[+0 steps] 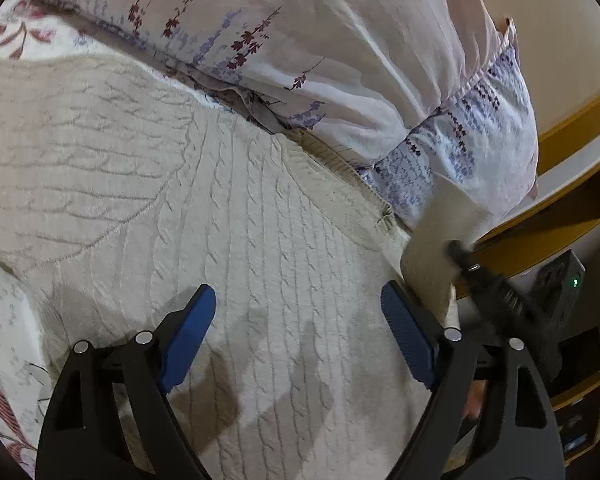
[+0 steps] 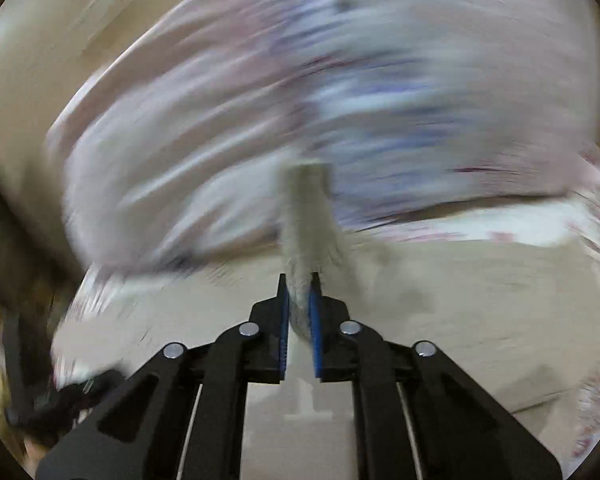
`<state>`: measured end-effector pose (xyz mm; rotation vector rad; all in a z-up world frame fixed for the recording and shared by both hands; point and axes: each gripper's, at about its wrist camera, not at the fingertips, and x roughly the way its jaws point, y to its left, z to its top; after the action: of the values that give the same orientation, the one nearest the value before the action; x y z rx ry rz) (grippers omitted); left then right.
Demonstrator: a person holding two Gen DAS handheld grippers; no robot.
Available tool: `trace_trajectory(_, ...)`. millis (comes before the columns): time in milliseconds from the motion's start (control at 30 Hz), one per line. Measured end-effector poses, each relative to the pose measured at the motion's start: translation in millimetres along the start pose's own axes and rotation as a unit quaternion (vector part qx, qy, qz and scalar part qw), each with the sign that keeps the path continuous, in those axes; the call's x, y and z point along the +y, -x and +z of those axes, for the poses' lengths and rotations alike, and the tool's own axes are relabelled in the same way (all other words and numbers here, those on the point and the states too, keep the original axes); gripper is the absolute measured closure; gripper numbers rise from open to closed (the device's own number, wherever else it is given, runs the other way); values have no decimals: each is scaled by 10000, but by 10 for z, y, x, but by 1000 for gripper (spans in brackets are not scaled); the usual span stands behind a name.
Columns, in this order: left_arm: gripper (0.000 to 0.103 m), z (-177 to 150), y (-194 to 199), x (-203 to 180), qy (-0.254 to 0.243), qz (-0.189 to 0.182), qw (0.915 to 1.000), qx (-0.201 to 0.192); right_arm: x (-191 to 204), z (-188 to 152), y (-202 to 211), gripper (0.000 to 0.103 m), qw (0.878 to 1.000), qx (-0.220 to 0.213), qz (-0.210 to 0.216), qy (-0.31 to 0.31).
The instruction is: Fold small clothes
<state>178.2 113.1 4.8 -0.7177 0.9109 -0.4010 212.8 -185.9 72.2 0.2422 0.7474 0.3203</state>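
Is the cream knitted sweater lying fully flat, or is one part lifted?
One part is lifted: the right tool pinches a strip of the sweater; the rest lies spread.

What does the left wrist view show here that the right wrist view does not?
Only the left wrist view: the left claw open over the cream cable-knit sweater, nothing between its pads, with the knit pattern and the floral pillow sharp. Only the right wrist view: the right claw shut on a raised strip of the sweater, seen head-on, with everything behind heavily blurred. Both: the sweater spread on the floral bedding, the pillow behind it, and the lifted strip in the right claw, which appears at the left view's right edge.
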Motion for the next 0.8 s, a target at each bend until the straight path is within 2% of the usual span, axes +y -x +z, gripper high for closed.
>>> trace_trajectory(67, 20, -4, -19, 5, 68, -29, 10000, 38, 322, -187, -274, 73, 9955, 691, 437, 472)
trace_trajectory(100, 21, -11, -27, 9, 96, -60, 9999, 62, 380, -266, -339, 71, 9930, 895, 568, 523)
trace_trajectory(200, 23, -28, -77, 1, 192, -145, 9996, 164, 347, -440, -372, 56, 9897, 1212, 695, 310)
trace_trajectory(267, 26, -37, -131, -25, 277, -222, 9990, 259, 221, -459, -272, 52, 9906, 1169, 712, 30)
trace_trajectory(367, 31, -63, -246, -74, 509, -433, 9967, 461, -121, -479, 20, 50, 9917, 977, 640, -534)
trace_trajectory(500, 37, -118, -443, -143, 816, -570, 9924, 726, -769, -539, 436, 49, 9854, 576, 375, -1560)
trace_trajectory(567, 41, -98, -558, -173, 983, -572, 9903, 795, -1143, -606, 620, 49, 9752, 378, 236, -2169)
trace_trajectory(700, 54, -39, -696, -168, 1241, -504, 9877, 805, -1667, -700, 789, 48, 9538, 165, 7, -3000)
trace_trajectory(800, 77, 35, -782, -169, 1236, -317, 9893, 706, -1934, -767, 847, 48, 9390, 15, -119, -3437)
